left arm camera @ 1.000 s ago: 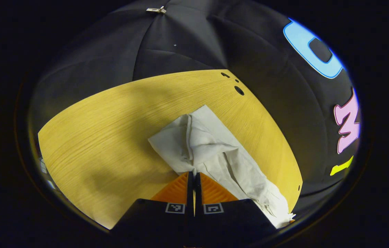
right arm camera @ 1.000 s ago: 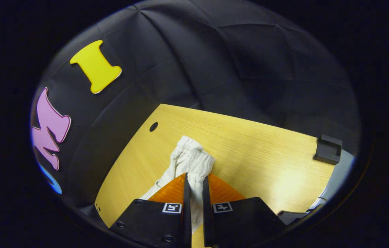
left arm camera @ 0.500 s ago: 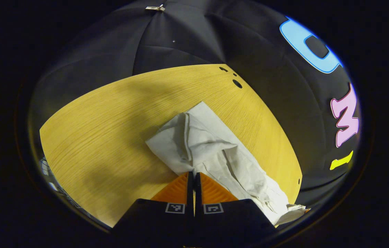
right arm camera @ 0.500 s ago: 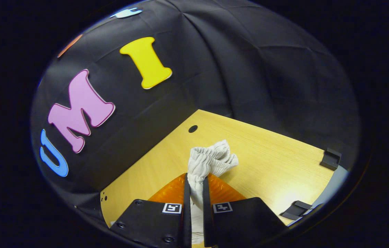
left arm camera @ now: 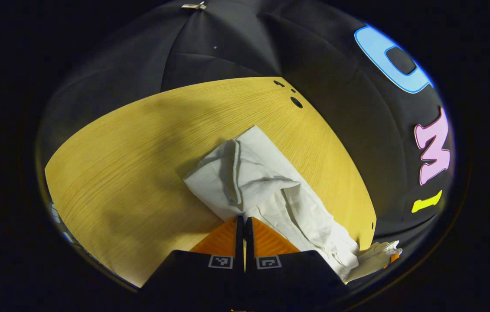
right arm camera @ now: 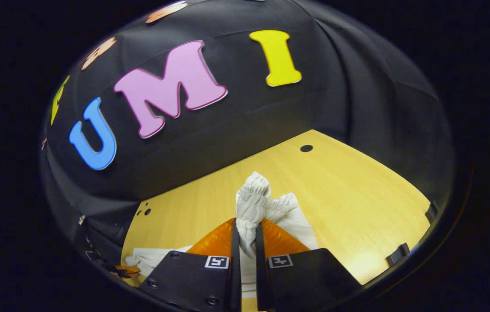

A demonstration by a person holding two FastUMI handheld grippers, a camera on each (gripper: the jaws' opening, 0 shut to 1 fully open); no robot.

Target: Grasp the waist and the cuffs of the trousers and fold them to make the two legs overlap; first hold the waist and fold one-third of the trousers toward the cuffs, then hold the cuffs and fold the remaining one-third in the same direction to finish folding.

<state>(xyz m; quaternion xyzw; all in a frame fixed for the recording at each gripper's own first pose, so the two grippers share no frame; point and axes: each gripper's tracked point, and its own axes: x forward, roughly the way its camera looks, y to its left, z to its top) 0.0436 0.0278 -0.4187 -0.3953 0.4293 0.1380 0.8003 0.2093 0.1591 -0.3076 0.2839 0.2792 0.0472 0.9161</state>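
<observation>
White trousers [left arm camera: 266,182] lie crumpled in a long strip on the yellow wooden table [left arm camera: 141,143]. My left gripper [left arm camera: 243,221] is shut on the near edge of the leg end, low over the table. The strip runs to the lower right, where its far end [left arm camera: 377,255] is lifted off the table edge. In the right gripper view my right gripper [right arm camera: 245,229] is shut on the gathered elastic waist [right arm camera: 253,199], which stands bunched above its fingers. More of the cloth [right arm camera: 149,260] trails to the lower left there.
The table [right arm camera: 357,195] has small cable holes [right arm camera: 306,148] near its back edge by the black cloth wall. Two dark clips [right arm camera: 399,253] sit on its right edge. Bare tabletop spreads left of the trousers in the left gripper view.
My right gripper has swung round with the waist held in it, raising that end off the table. The left gripper has kept its hold and barely moved.
</observation>
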